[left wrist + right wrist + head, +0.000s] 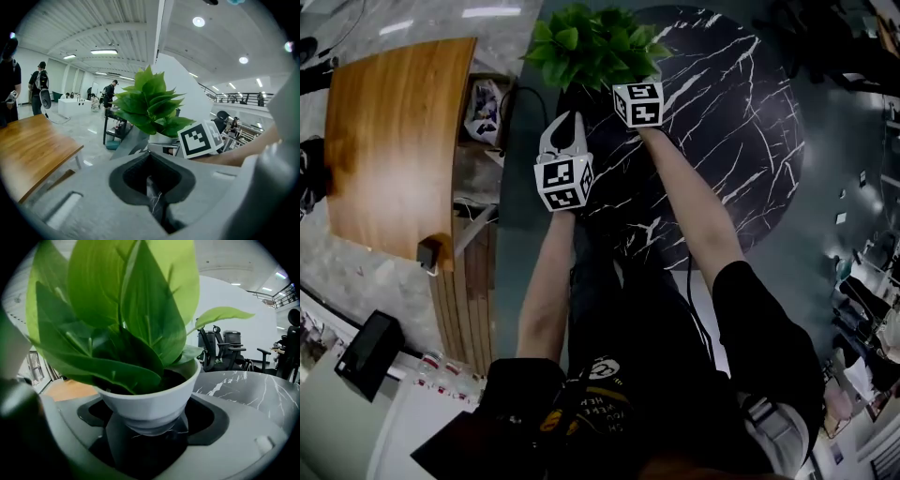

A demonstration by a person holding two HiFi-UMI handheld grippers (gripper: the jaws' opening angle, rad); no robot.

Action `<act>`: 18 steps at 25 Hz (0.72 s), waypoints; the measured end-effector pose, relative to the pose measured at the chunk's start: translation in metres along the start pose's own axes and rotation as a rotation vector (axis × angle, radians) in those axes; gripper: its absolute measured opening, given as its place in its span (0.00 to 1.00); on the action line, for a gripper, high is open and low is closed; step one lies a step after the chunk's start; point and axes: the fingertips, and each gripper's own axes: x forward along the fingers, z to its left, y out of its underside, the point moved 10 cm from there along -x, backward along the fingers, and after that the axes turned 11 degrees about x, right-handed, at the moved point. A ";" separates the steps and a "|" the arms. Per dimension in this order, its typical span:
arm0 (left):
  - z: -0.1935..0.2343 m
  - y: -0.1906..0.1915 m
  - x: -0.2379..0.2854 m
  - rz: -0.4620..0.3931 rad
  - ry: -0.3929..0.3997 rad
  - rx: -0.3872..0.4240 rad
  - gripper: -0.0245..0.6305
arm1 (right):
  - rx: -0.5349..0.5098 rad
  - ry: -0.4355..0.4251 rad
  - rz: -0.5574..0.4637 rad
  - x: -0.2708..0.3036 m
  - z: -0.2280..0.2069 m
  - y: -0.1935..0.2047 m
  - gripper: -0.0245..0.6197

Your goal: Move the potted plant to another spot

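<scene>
The potted plant (591, 42), broad green leaves in a white pot (150, 401), stands near the left edge of a round black marble table (722, 122). My right gripper (630, 86) reaches under the leaves. In the right gripper view its jaws (145, 427) sit against both sides of the pot's lower half, shut on it. The pot's base is mirrored in the tabletop. My left gripper (570, 120) hovers just left of the plant, shut, with only a thin slit between its jaws (151, 159). From there the plant (150, 105) and the right gripper's marker cube (199, 138) show straight ahead.
A wooden table (394, 141) stands to the left, with a slatted wooden bench (464, 291) and a black box (367, 354) nearer me. A bag (485, 108) lies between the tables. People (40, 89) stand far off; office chairs (225, 350) are beyond the marble table.
</scene>
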 end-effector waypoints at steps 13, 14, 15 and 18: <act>-0.058 0.057 -0.152 0.010 -0.102 0.043 0.04 | -0.098 -0.131 0.092 -0.100 0.081 0.096 0.78; -0.063 0.057 -0.162 0.010 -0.094 0.060 0.04 | -0.097 -0.131 0.092 -0.110 0.085 0.104 0.78; -0.067 0.057 -0.170 0.010 -0.082 0.074 0.04 | -0.093 -0.127 0.092 -0.120 0.088 0.110 0.78; -0.081 0.060 -0.195 0.006 -0.041 0.092 0.04 | -0.082 -0.097 0.091 -0.151 0.094 0.130 0.78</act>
